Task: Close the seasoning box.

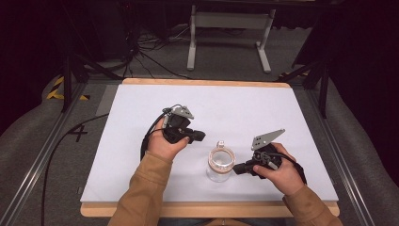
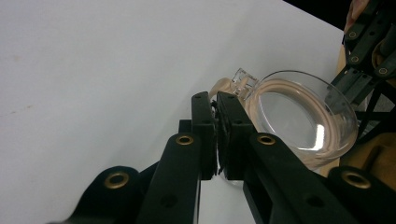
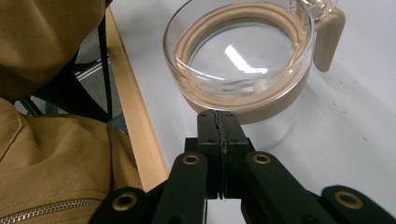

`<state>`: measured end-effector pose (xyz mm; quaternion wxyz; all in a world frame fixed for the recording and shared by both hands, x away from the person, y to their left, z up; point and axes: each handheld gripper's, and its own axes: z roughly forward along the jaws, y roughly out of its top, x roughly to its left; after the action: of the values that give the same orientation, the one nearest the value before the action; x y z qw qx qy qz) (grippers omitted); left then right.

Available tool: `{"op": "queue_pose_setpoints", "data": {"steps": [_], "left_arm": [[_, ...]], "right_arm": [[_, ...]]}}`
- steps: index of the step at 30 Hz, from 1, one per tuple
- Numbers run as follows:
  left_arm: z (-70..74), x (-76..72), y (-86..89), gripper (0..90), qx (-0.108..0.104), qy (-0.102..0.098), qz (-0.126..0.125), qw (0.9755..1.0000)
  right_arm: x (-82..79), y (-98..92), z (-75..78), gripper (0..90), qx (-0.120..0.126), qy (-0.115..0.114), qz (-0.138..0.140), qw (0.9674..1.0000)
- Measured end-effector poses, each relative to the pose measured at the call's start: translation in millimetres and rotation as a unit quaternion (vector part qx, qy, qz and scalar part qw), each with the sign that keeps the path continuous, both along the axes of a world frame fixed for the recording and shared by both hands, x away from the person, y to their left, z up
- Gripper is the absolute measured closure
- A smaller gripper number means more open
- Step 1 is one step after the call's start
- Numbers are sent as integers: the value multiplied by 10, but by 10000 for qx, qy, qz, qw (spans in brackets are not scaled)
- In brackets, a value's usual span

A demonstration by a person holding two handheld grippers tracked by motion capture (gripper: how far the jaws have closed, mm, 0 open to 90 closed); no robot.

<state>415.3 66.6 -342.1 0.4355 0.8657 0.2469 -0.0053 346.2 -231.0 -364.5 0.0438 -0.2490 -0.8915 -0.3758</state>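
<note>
A clear glass jar (image 1: 221, 164) with a tan collar and a clear lid stands upright on the white table top (image 1: 141, 141), near its front edge. My left gripper (image 1: 200, 136) is up and to the left of the jar, apart from it, jaws shut with nothing between them. In the left gripper view its tips (image 2: 215, 100) point toward the jar (image 2: 299, 116). My right gripper (image 1: 237, 168) is just right of the jar, jaws shut and empty. In the right gripper view the tips (image 3: 218, 116) lie close to the jar's collar (image 3: 261, 105); whether they touch it I cannot tell.
The table has a wooden front edge (image 1: 211, 209) and metal rails (image 1: 42, 155) at both sides. A white stand (image 1: 230, 28) and loose cables (image 1: 141, 52) lie on the floor beyond it. A tan sleeve (image 3: 56, 154) hangs left of the right gripper.
</note>
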Motion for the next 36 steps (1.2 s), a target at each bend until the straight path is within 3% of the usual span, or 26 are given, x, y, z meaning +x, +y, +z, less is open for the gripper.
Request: {"op": "queue_pose_setpoints", "data": {"steps": [11,19,24,26,27,34,36], "left_arm": [[11,-18,41,852,-48,13,74,10000],[2,-104,247,839,-29,-14,358,9994],[-6,-167,405,823,-36,15,595,9982],[-16,-185,466,821,-58,21,696,9976],[-26,-191,527,817,-52,2,764,9971],[-70,-168,655,811,-73,83,929,9956],[-96,-148,678,807,-80,96,1000,9949]], "right_arm": [[4,-100,65,900,47,-32,-97,9999],[62,-194,260,860,343,-485,-283,9978],[194,-322,352,798,512,-798,-576,9938],[212,-343,360,784,525,-815,-633,9933],[270,-414,377,759,476,-928,-813,9912],[406,-612,350,702,399,-1069,-1239,9857],[450,-695,322,679,333,-1135,-1469,9820]]}}
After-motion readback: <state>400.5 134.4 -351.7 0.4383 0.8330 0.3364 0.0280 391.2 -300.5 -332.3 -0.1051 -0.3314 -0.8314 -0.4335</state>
